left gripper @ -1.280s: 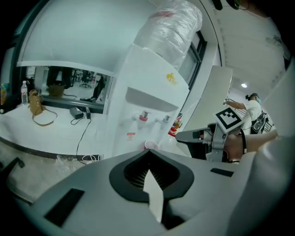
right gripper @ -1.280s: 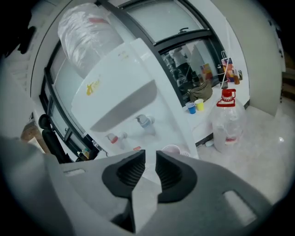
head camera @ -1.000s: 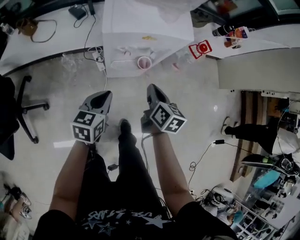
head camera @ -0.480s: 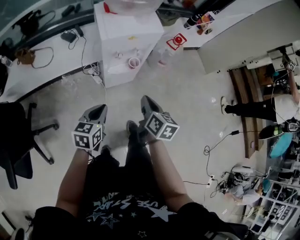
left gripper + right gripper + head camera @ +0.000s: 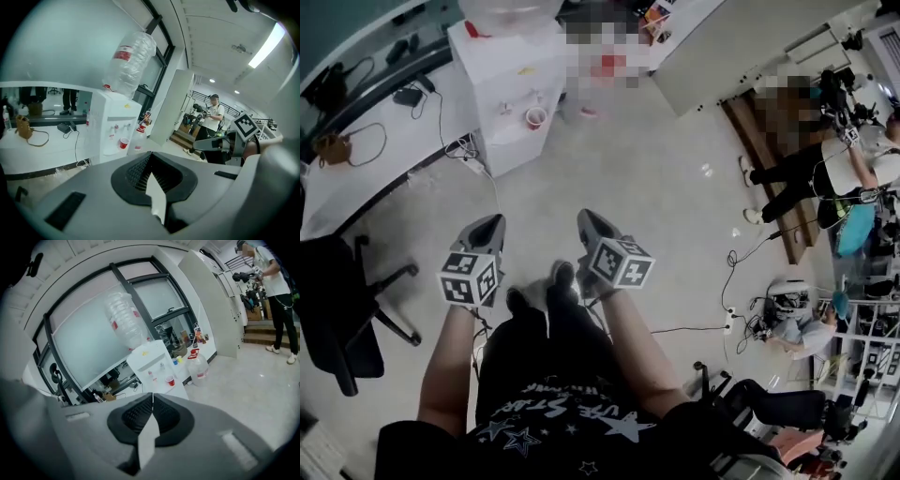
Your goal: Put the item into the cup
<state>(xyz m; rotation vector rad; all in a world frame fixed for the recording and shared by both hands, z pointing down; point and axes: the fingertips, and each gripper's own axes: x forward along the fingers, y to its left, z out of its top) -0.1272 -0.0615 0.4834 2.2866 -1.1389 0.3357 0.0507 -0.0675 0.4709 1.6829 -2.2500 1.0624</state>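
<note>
A small red cup (image 5: 535, 117) stands in the tap niche of a white water dispenser (image 5: 502, 56), far ahead across the floor. It also shows as the red cup (image 5: 123, 143) in the left gripper view and the red cup (image 5: 169, 380) in the right gripper view. My left gripper (image 5: 487, 225) and right gripper (image 5: 586, 217) are held side by side at waist height, both pointing toward the dispenser. The left gripper (image 5: 151, 157) has its jaws pressed together with nothing between them. So does the right gripper (image 5: 152, 397). I see no loose item anywhere.
A white desk (image 5: 366, 141) with cables runs left of the dispenser, and a black office chair (image 5: 337, 309) stands at the left. A large water jug (image 5: 198, 365) sits on the floor right of the dispenser. A person (image 5: 806, 169) stands at the right; cables (image 5: 741, 319) lie nearby.
The view has swung, so the dispenser and cup have slid toward the upper left and look smaller. Both grippers stay shut and side by side; the legs have stepped.
</note>
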